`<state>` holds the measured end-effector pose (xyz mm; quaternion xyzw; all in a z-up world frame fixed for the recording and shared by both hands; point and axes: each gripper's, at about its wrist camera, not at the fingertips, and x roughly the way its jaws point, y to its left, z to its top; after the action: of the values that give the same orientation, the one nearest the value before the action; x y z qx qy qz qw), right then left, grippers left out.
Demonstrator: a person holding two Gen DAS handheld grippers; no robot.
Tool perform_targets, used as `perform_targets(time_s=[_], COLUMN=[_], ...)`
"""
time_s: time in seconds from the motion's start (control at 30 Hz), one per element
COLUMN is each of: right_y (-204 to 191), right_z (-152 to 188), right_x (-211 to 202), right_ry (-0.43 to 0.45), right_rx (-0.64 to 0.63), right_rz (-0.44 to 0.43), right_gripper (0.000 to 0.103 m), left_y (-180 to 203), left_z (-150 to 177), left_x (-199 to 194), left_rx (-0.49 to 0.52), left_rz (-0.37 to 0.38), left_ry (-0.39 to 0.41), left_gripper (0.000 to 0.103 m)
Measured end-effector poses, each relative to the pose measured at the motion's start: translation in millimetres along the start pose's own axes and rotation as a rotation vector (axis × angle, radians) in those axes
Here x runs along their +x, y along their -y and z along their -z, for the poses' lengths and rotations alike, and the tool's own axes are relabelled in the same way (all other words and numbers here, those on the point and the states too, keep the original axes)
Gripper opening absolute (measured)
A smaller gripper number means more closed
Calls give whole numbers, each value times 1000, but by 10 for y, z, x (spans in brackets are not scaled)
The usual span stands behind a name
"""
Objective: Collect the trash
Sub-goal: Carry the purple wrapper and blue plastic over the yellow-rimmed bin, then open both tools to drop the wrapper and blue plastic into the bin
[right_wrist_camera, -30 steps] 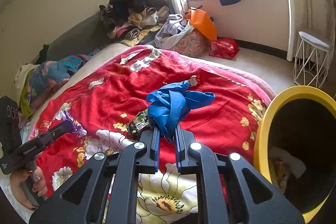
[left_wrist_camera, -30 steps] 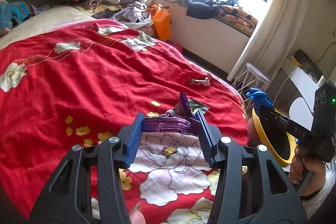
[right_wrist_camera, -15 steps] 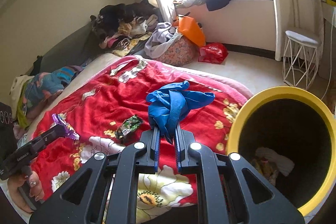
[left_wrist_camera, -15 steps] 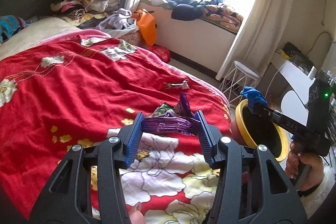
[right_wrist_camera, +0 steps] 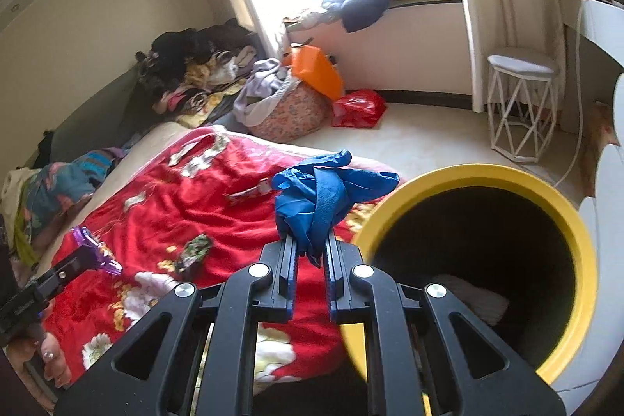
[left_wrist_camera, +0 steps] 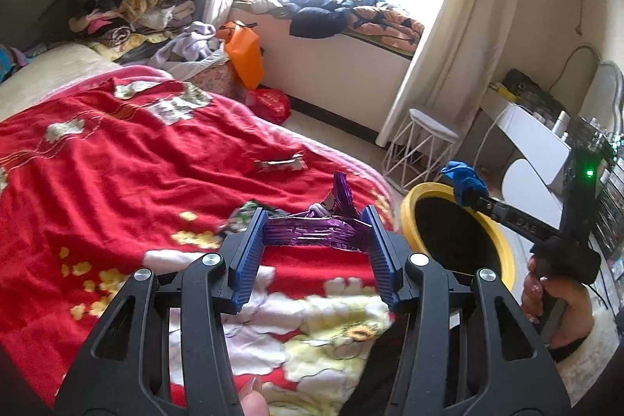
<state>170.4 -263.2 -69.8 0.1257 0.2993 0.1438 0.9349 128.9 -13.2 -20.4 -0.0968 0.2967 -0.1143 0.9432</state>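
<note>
The left gripper [left_wrist_camera: 316, 232], seen from its own wrist cam, is angled down over the near corner of the bed [left_wrist_camera: 117, 182], and its blue pads are clamped on a crumpled purple wrapper [left_wrist_camera: 312, 231] stretched sideways between them, with one end of it sticking up past the right pad. Further up the red floral blanket there's a flat wrapper [left_wrist_camera: 279, 164] lying near the bed's far edge, and a dark patterned one [left_wrist_camera: 241, 217] peeking out just behind the left pad. Off the bed's right side sits the yellow-rimmed bin [left_wrist_camera: 503, 260], and the right gripper [left_wrist_camera: 466, 195] reaches in over its far rim from the right, held by a hand [left_wrist_camera: 553, 303] in a fuzzy white sleeve, with a blue wad at its tip. Switching to the right wrist cam: that gripper [right_wrist_camera: 310, 254] also points downward, jaws nearly together and pinching a bunched blue glove [right_wrist_camera: 323, 190] that flops up and forward above the pads. The bin [right_wrist_camera: 577, 232] fills the lower right, its opening just right of the fingers, with something pale lying inside. Over at the left edge you can see the left gripper [right_wrist_camera: 93, 254] with the purple wrapper [right_wrist_camera: 91, 244] at its tip, above the blanket's near edge.
</note>
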Motion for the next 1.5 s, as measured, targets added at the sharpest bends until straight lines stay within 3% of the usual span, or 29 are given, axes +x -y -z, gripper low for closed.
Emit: perform_targets(time_s=[0.6,1.23,1.43,1.5], right_y=[775,1317,1371,1395], right_z=[-13,90,94,91], right_x=[-208,-206,-199,-212], right_ry=[30,-22,-24,-19], right_rx=[124,222,240,243], right_rz=[153,164,144,147], right_gripper=[11,14,23,31], left_y=[877,1492,1536,1543], left_z=[-25,207,285,303], left_x=[328,1008,1194,1245], left_rx=[128,228,226,220], left_rz=[126,218,227,235], left_ry=[-14,-119,-157,-168], left_gripper=[42,44,46,50])
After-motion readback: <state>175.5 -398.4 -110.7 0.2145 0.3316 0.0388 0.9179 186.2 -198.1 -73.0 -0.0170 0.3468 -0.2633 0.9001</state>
